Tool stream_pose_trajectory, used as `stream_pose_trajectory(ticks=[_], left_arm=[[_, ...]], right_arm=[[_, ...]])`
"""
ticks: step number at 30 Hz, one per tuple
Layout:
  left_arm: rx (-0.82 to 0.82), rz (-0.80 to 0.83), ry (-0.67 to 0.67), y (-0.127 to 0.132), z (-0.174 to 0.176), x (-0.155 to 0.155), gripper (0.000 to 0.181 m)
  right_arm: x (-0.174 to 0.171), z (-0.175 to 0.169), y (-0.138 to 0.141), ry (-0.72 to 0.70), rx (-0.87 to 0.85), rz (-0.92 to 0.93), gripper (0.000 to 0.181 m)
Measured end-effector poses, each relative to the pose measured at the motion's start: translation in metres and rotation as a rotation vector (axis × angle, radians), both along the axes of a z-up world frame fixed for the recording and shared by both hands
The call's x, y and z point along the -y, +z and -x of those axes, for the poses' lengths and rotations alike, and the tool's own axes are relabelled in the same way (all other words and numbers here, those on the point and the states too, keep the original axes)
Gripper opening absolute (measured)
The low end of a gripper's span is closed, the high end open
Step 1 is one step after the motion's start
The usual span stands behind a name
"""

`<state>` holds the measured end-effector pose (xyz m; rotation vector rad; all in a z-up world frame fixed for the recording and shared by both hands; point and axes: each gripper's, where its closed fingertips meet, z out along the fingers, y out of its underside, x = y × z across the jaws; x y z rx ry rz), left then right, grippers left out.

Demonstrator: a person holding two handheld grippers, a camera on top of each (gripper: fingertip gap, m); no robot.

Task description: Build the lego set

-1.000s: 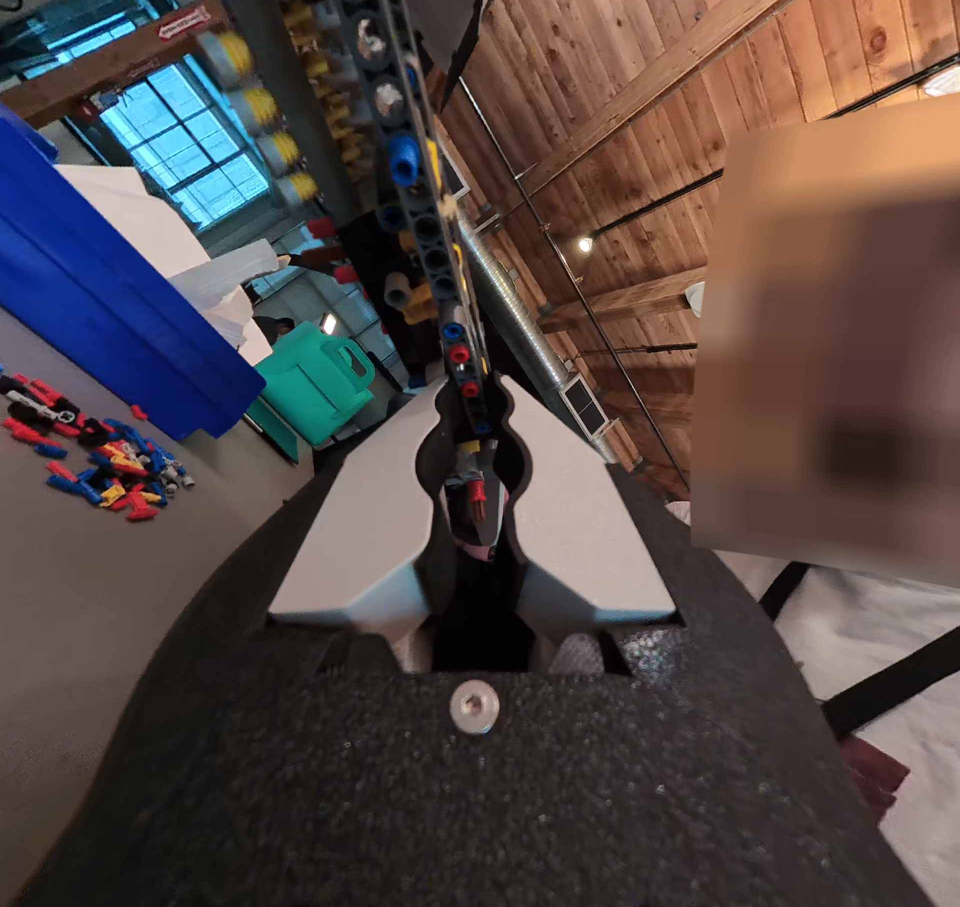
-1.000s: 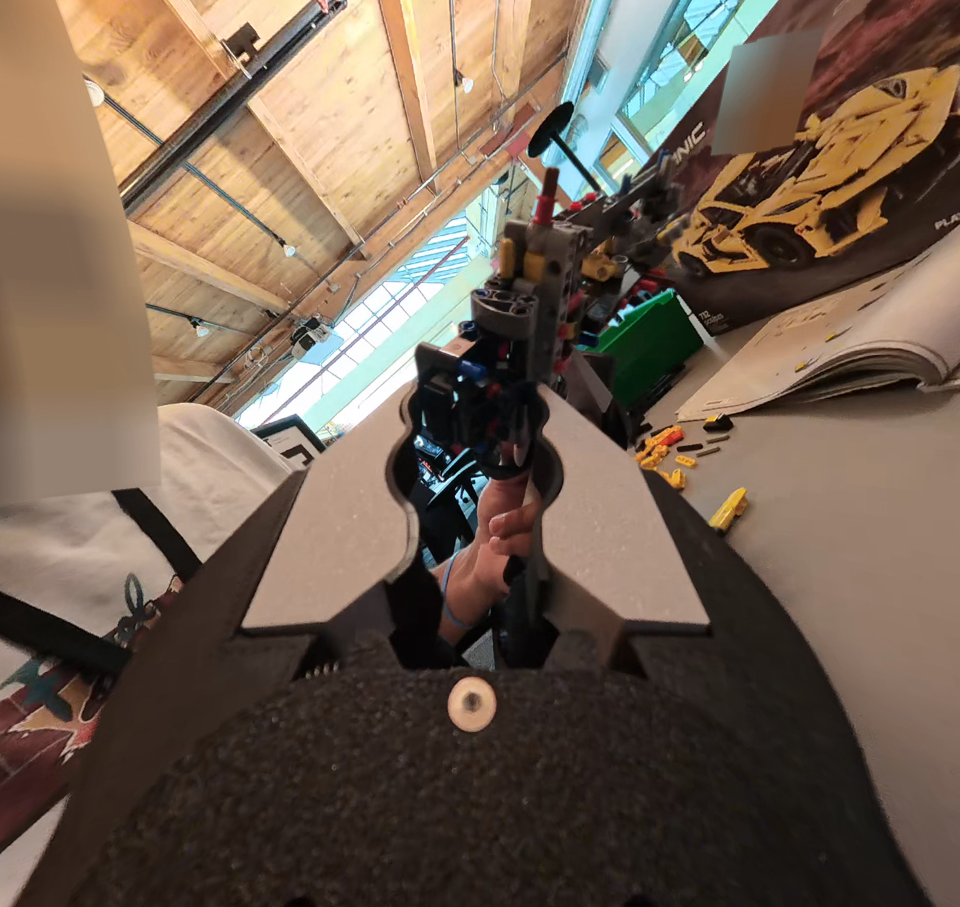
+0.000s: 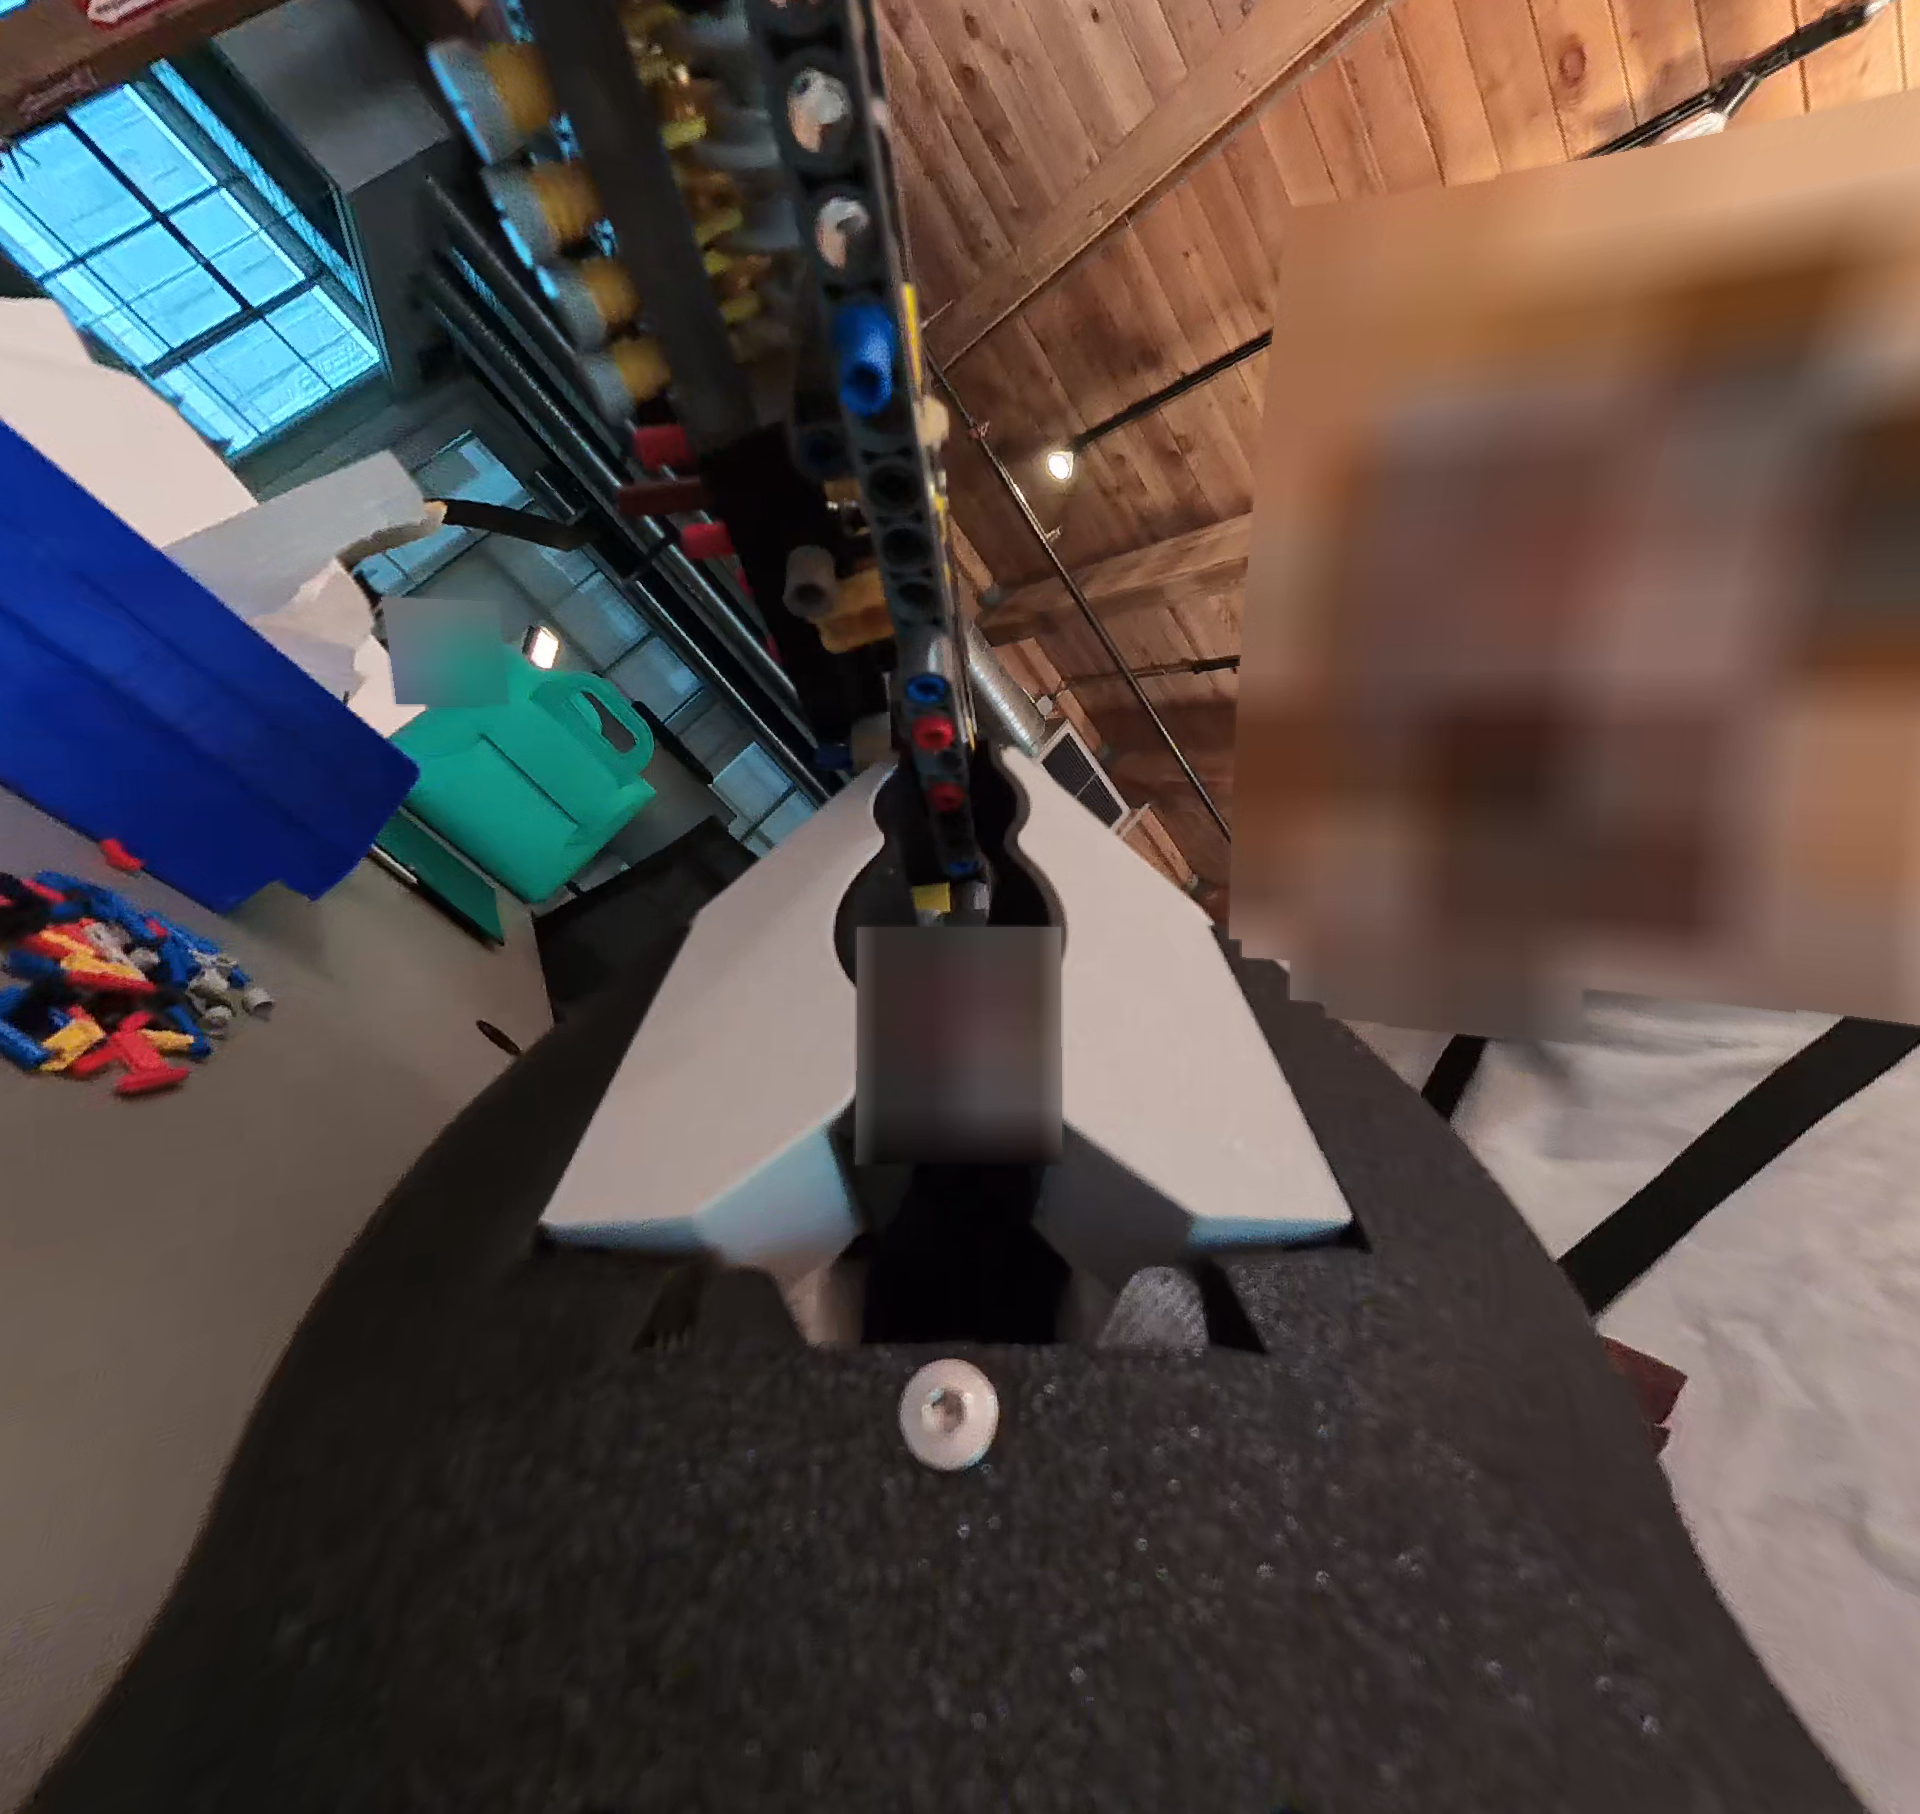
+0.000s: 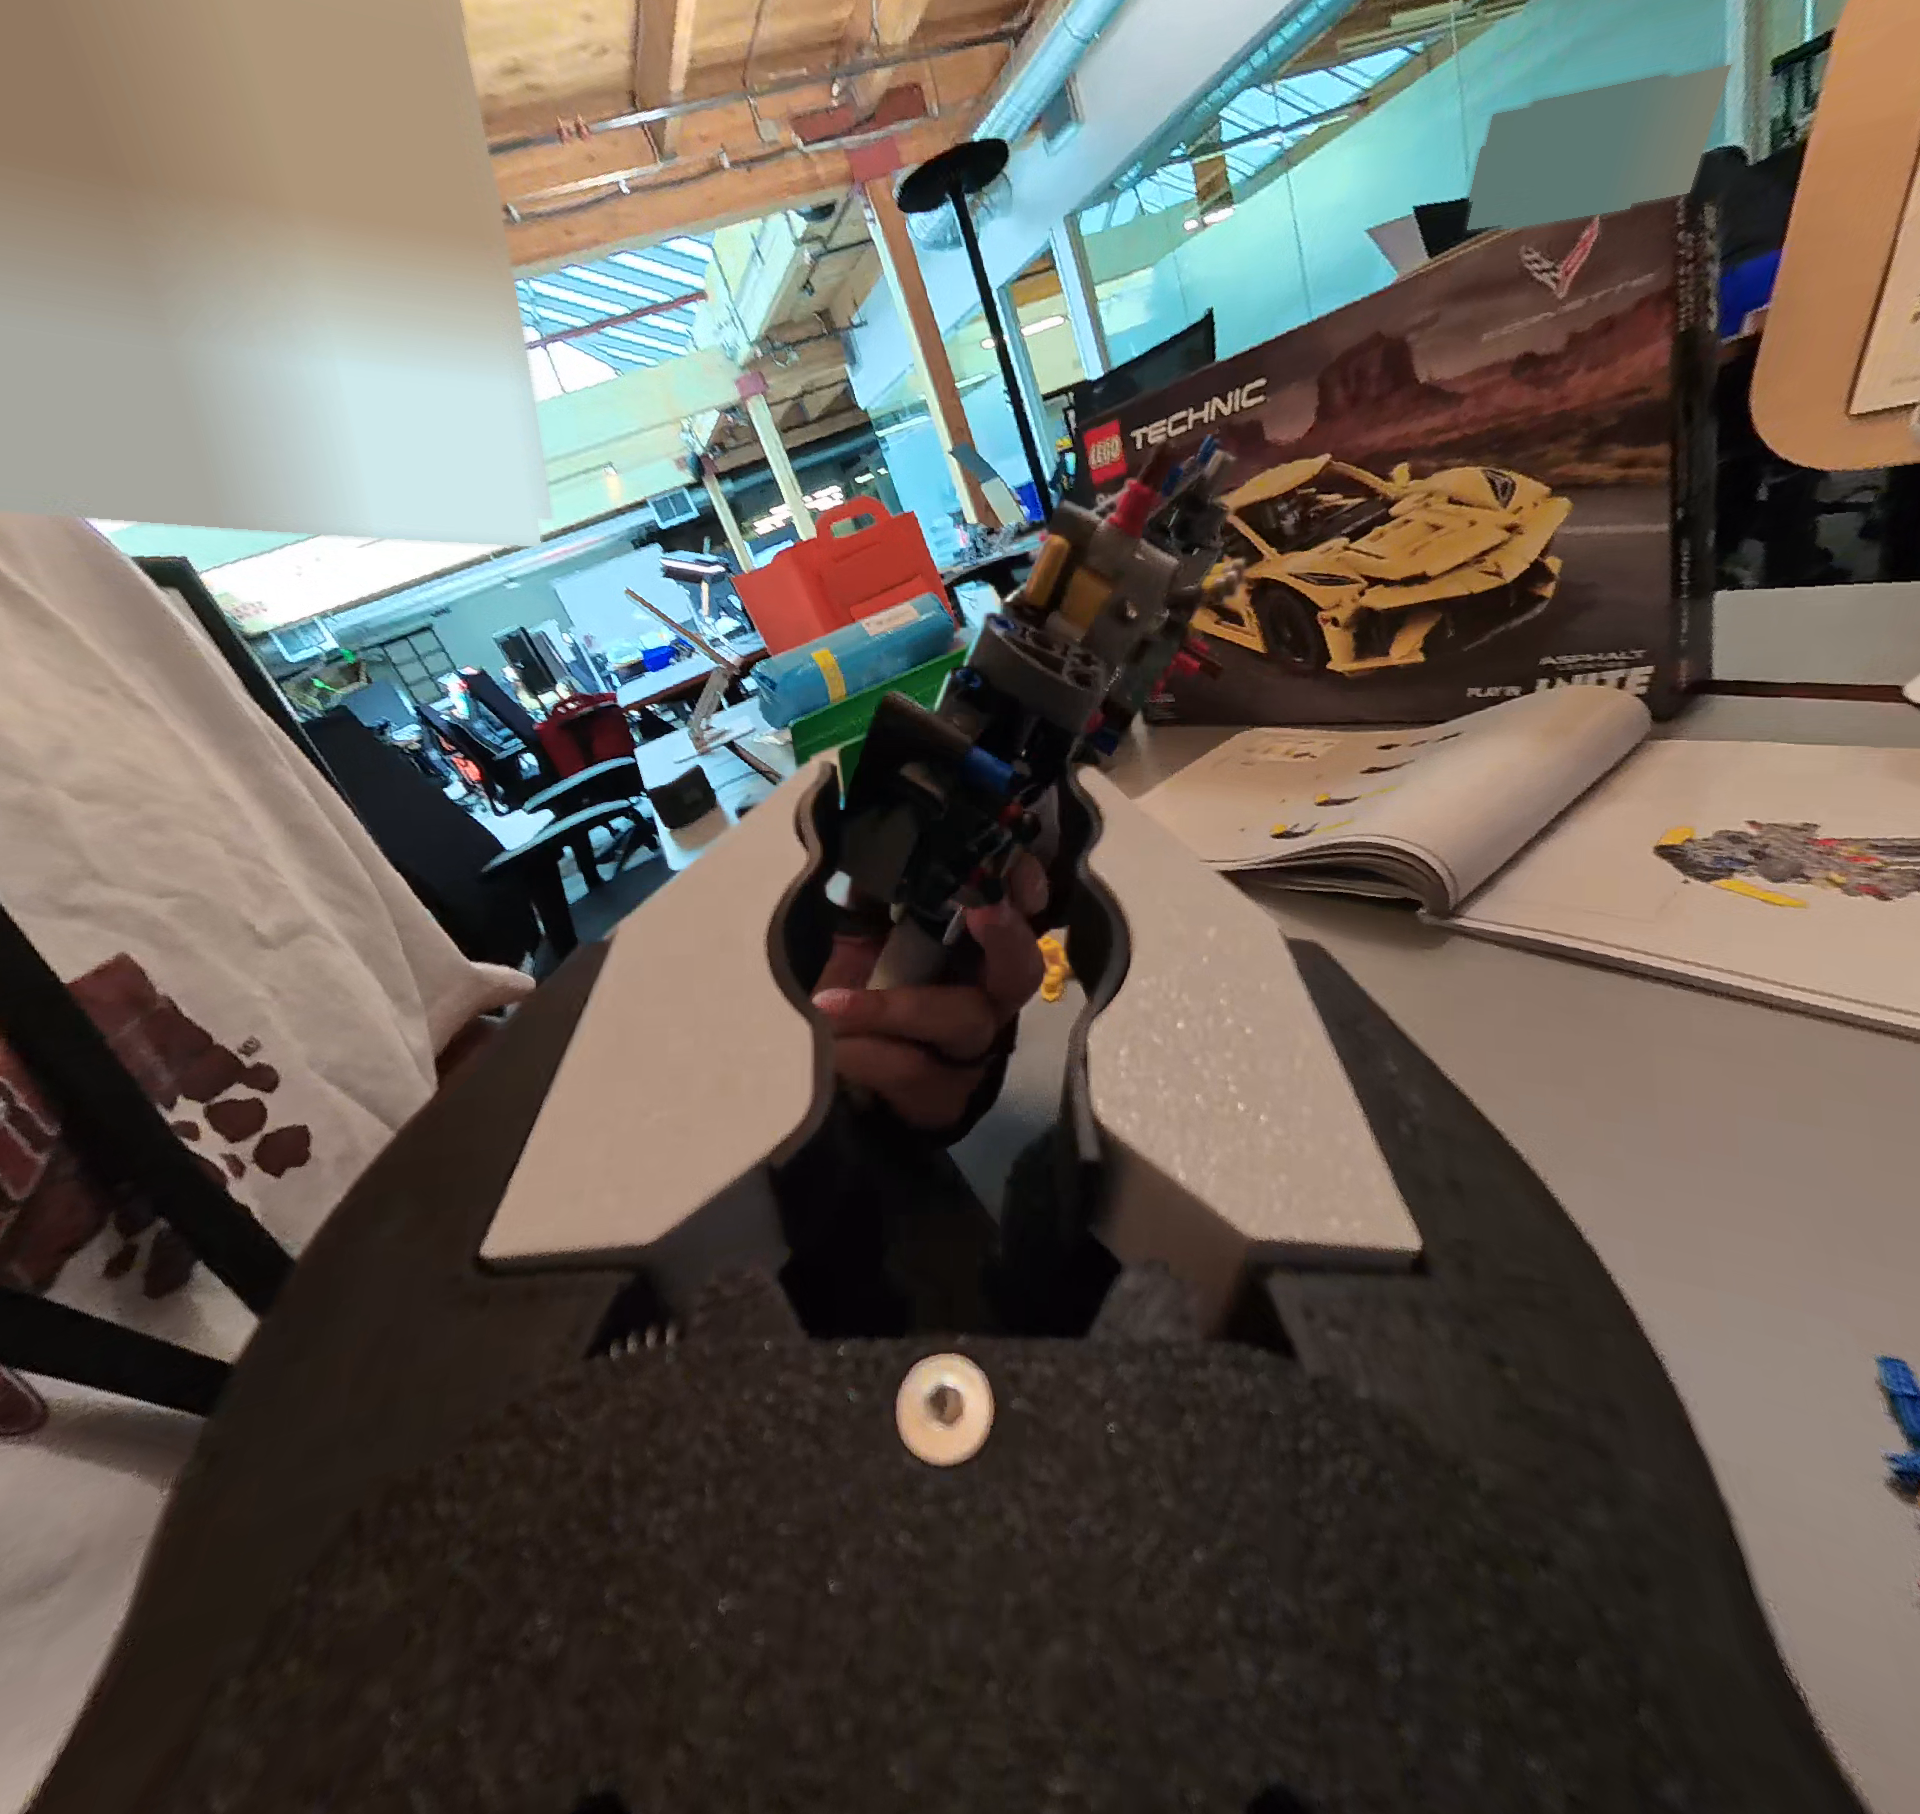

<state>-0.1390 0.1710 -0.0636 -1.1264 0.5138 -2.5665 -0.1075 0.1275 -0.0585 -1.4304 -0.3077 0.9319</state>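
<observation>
Near the table's left edge, seen only in the left wrist view: a loose pile of small Lego pieces (image 3: 109, 985), red, blue, yellow and grey, beside a blue bin (image 3: 156, 684), with a teal handled case (image 3: 520, 788) just beyond it. That view looks steeply upward; the left gripper (image 3: 951, 829) is closed on the lower end of a long dark Technic beam assembly (image 3: 883, 476) studded with blue and red pins, which runs up and away toward the wood-plank ceiling. A mosaic patch hides the space between the fingers lower down. Only the right wrist view shows the far side of the table: a Lego set box (image 4: 1392, 517) printed with a yellow sports car standing upright near the back edge, and an open instruction booklet (image 4: 1558, 829) lying flat in front of it; both carry printing, not transcribed. A single yellow piece (image 4: 1051, 964) lies on the table close to the fingers. The right gripper (image 4: 945, 819) is partly apart, its grey fingers (image 4: 707, 1016) bracketing the near end of the same assembly, a grey block with yellow and red parts (image 4: 1081, 621); actual contact cannot be told. A hand (image 4: 925, 1026) shows between the fingers, below the assembly. White shirt cloth (image 4: 177, 777) fills the left of that view.
</observation>
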Motion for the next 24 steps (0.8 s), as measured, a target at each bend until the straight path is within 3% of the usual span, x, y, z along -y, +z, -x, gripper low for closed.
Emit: stream_pose_trajectory(ticks=[5, 9, 13, 18, 24], left_arm=[[-0.023, -0.058, 0.168, -0.002, 0.000, -0.010, 0.006], [-0.044, -0.175, 0.256, 0.002, 0.000, -0.006, 0.006], [-0.070, -0.249, 0.274, 0.002, -0.003, 0.001, 0.007], [-0.115, -0.194, 0.194, -0.006, -0.006, -0.001, 0.006], [-0.307, -0.160, 0.182, -0.035, -0.022, -0.009, 0.016]], right_arm=[[-0.014, -0.011, -0.009, -0.069, -0.094, 0.122, 0.037], [-0.016, -0.008, -0.011, 0.002, -0.252, 0.217, 0.034], [-0.020, -0.013, -0.011, -0.021, -0.289, 0.196, 0.034], [-0.021, -0.016, -0.017, -0.050, -0.242, 0.231, 0.033], [-0.027, -0.029, -0.031, -0.147, -0.123, 0.253, 0.032]])
